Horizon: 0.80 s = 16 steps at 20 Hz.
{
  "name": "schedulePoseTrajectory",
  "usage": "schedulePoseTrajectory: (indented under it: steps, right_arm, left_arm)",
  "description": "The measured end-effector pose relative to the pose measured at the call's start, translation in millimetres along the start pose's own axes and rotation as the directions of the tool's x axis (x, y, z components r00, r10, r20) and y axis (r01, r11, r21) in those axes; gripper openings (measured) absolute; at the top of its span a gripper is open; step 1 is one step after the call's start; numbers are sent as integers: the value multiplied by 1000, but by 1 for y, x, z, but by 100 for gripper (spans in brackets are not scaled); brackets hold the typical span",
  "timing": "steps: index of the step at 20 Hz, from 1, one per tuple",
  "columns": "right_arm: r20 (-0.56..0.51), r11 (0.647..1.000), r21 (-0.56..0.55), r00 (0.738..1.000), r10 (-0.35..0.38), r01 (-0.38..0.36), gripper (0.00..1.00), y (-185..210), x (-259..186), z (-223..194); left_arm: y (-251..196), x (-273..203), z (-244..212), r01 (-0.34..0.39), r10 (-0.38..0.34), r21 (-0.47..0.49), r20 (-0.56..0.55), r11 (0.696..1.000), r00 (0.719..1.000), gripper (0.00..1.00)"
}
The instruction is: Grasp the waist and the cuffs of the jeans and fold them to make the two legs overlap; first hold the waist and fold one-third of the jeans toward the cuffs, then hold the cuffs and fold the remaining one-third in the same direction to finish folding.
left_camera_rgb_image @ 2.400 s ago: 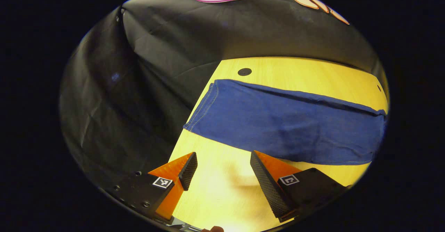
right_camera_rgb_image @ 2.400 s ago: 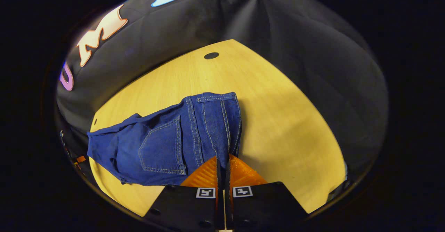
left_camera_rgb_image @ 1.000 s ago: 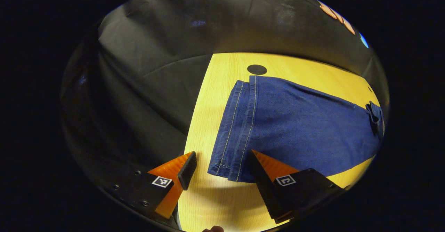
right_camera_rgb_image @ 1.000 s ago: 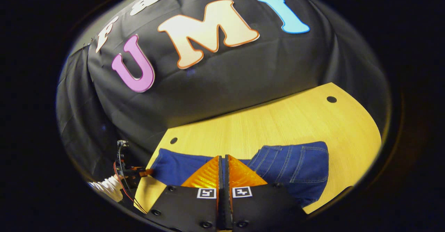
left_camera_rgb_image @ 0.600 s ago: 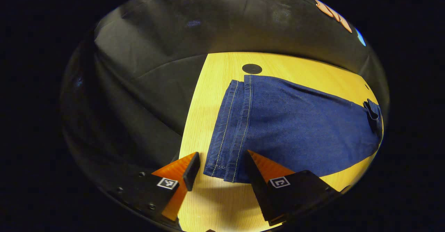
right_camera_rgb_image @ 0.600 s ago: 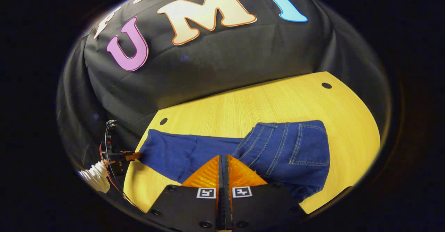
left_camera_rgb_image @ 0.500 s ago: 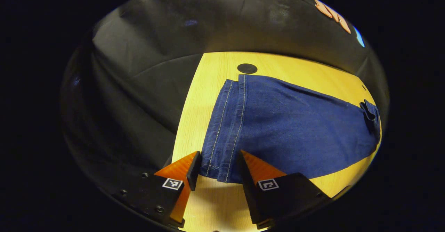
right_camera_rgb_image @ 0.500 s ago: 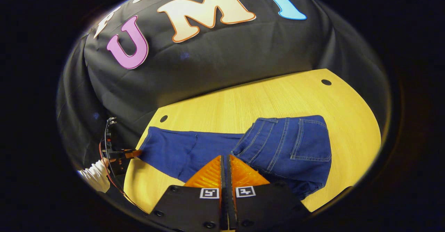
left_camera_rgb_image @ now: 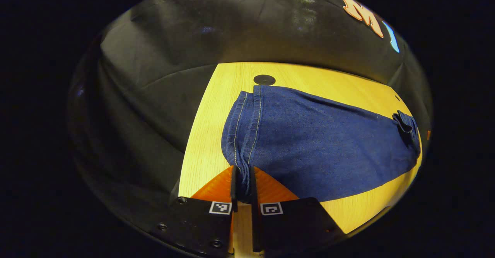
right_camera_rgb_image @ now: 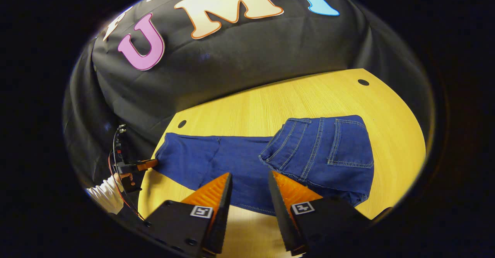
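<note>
Dark blue jeans (left_camera_rgb_image: 317, 142) lie flat along a yellow wooden table (left_camera_rgb_image: 205, 134), legs stacked one on the other. In the left gripper view my left gripper (left_camera_rgb_image: 243, 182) is shut on the near corner of the cuffs (left_camera_rgb_image: 247, 118). The folded waist (left_camera_rgb_image: 406, 124) shows at the far end. In the right gripper view the waist section (right_camera_rgb_image: 325, 146), back pocket up, lies folded over the legs (right_camera_rgb_image: 216, 159). My right gripper (right_camera_rgb_image: 249, 192) stands open just in front of the jeans' near edge, holding nothing. The left gripper (right_camera_rgb_image: 145, 165) shows at the cuff end, far left.
Black cloth walls close in the table (right_camera_rgb_image: 301, 95) at the back and sides. Small dark holes (right_camera_rgb_image: 363, 82) mark its far corners, one (left_camera_rgb_image: 264, 79) just beyond the cuffs. A hand with a white sleeve (right_camera_rgb_image: 102, 196) holds the left gripper off the table's left end.
My left gripper moved in and shut on the cuffs. My right gripper carried the waist over the legs, let it go and opened; the waist now rests folded.
</note>
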State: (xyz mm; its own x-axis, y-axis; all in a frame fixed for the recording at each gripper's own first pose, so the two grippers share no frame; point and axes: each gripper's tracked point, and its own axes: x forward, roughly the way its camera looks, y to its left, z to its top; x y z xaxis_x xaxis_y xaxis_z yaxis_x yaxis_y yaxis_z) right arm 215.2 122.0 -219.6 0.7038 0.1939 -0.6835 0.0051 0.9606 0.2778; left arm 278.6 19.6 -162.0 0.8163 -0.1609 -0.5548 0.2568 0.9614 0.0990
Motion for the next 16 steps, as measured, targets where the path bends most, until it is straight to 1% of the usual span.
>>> schedulePoseTrajectory:
  steps: [1, 3, 5, 6, 7, 8, 9, 10, 11, 13, 15, 16]
  right_arm:
    - [-2, 1000, -3, 1000, -4, 4, 55, -1, 2, 0]
    - [-6, 1000, -3, 1000, -6, 6, 63, -2, 2, -2]
    - [-6, 1000, -10, 1000, -24, 24, 76, -8, 3, -1]
    - [-5, 999, -13, 999, -32, 32, 87, -11, 1, -2]
    - [-7, 999, -13, 999, -37, 37, 83, -13, -1, -5]
    - [-7, 999, -9, 999, -41, 40, 99, -17, -4, -5]
    - [-3, 999, -5, 999, -48, 48, 94, -22, -6, -4]
    - [-1, 998, 2, 998, -55, 55, 98, -27, -10, -5]
    - [-1, 998, 12, 998, -64, 64, 99, -33, -12, -5]
    - [5, 997, 30, 998, -68, 68, 98, -45, -18, -4]
    - [19, 997, 38, 997, -73, 72, 98, -61, -26, 1]
    - [24, 996, 40, 997, -74, 73, 93, -71, -31, 2]
  left_arm:
    - [-2, 1, -1, 1, -1, -10, 9, 1000, 1000, 6]
    - [-1, 2, 0, -1, 1, -18, 15, 1000, 1000, 0]
    - [0, 1, 0, -5, 5, -10, 15, 1000, 1000, 0]
    - [0, 0, 1, -7, 7, -5, 16, 1000, 1000, 0]
    - [-1, -2, 1, -9, 9, 3, 19, 1000, 1000, 0]
    - [-3, -5, 5, -7, 7, 12, 26, 1000, 1000, 0]
    - [-7, -10, 12, -1, 0, 17, 40, 1000, 999, 0]
    - [-14, -18, 19, 13, -14, 18, 54, 1000, 998, 0]
    - [-24, -25, 26, 32, -33, 19, 70, 999, 997, 0]
    - [-40, -36, 41, 43, -44, 9, 102, 999, 994, 0]
    - [-66, -48, 60, 68, -65, -17, 145, 998, 987, 0]
    - [-84, -54, 69, 83, -78, -26, 161, 996, 984, 0]
